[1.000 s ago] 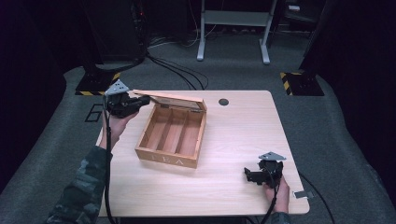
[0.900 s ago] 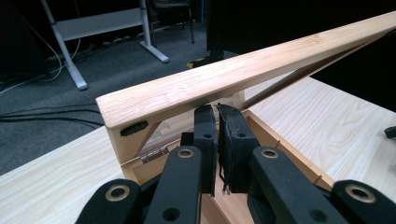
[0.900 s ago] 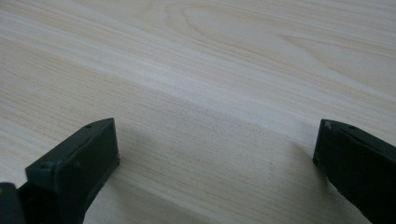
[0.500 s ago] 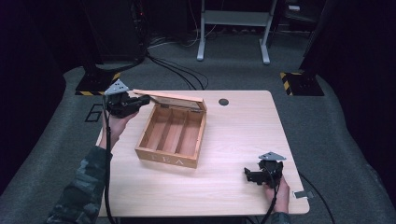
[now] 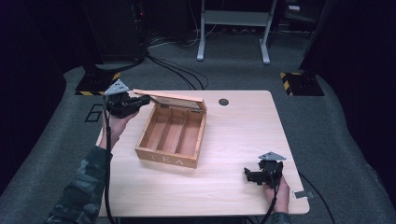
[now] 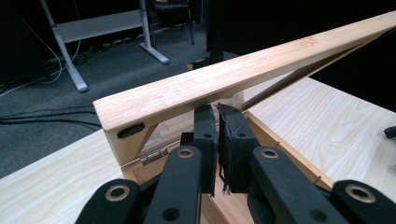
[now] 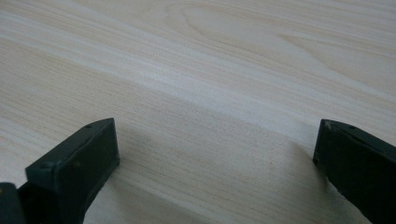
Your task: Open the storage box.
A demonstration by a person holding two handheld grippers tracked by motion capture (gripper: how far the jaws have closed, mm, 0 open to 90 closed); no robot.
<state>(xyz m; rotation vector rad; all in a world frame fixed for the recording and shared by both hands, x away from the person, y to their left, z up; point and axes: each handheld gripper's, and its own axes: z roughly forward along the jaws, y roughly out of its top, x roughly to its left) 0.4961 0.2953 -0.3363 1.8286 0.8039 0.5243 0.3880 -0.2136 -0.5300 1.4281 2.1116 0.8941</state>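
Observation:
A wooden tea box (image 5: pixel 170 137) with three empty compartments stands left of the middle of the table (image 5: pixel 233 126). Its lid (image 5: pixel 170 99) is raised on the far side. My left gripper (image 5: pixel 144 99) is at the lid's left end, jaws shut. In the left gripper view its tips (image 6: pixel 217 108) sit just under the lid's edge (image 6: pixel 233 79) with nothing visible between them, above the box's wall (image 6: pixel 280 144). My right gripper (image 5: pixel 247 175) rests near the table's front right corner, open, with bare tabletop between its jaws (image 7: pixel 215 126).
A dark round grommet (image 5: pixel 223 101) sits in the tabletop behind the box. Cables (image 5: pixel 182 77) and a metal stand (image 5: pixel 233 28) are on the grey floor beyond the table. A small grey piece (image 5: pixel 303 194) lies at the front right corner.

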